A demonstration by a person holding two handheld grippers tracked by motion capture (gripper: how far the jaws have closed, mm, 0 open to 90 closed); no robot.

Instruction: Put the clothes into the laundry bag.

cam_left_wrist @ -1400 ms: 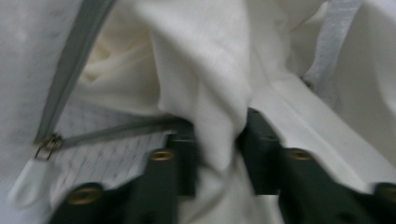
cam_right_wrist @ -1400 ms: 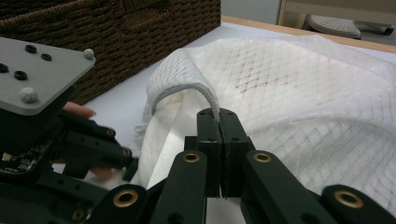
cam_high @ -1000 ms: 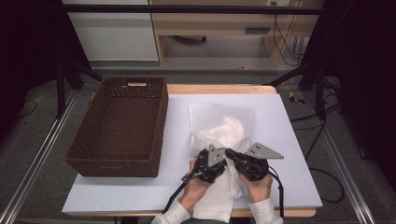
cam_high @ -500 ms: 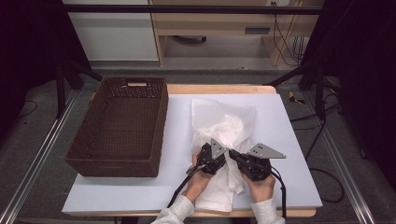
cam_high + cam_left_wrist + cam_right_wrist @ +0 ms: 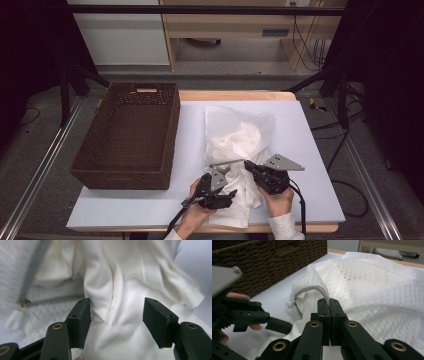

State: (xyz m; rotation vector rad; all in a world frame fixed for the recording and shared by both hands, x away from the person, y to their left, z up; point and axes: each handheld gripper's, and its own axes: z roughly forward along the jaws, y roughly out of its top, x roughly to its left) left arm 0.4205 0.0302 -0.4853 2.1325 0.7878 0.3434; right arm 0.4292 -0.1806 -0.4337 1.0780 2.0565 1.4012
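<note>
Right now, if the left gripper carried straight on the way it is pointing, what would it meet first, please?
Most likely the cream garment directly ahead: the left gripper has just been opening, and the folds lie between its pads, apparently unpressed. How close the cloth is cannot be judged.

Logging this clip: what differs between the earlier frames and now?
The left tongs have drawn back toward the table's near edge and just opened, letting go of the cream garment. The right tongs stay shut on the mesh bag's edge; the basket is unmoved.
</note>
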